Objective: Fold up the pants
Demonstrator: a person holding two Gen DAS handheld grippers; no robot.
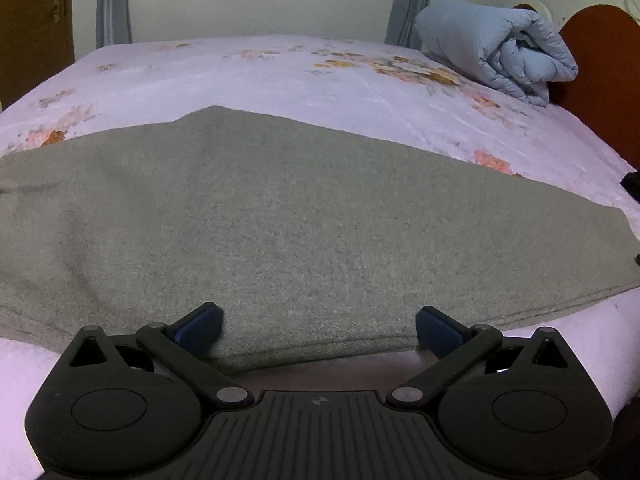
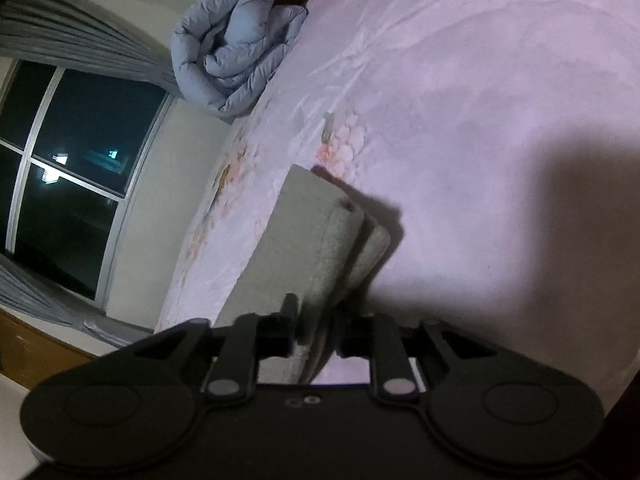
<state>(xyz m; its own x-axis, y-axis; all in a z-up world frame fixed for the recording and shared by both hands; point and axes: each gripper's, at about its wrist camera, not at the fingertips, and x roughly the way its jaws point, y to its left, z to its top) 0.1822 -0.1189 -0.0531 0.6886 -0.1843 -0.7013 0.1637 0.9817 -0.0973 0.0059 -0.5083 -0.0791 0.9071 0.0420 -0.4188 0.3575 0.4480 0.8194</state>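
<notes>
Grey pants (image 1: 280, 216) lie spread flat across a bed with a pale floral sheet (image 1: 280, 76). My left gripper (image 1: 319, 330) is open, its blue-padded fingers wide apart at the near edge of the pants. In the right wrist view, my right gripper (image 2: 316, 332) is shut on the edge of the grey pants (image 2: 292, 240), and the layered cuff end (image 2: 360, 232) is lifted above the sheet (image 2: 480, 120), casting a shadow.
A rolled light-blue quilt (image 1: 500, 48) sits at the far right of the bed by a red-brown headboard (image 1: 600, 64). It also shows in the right wrist view (image 2: 236, 48). A dark window (image 2: 72, 168) with grey curtains stands beyond the bed.
</notes>
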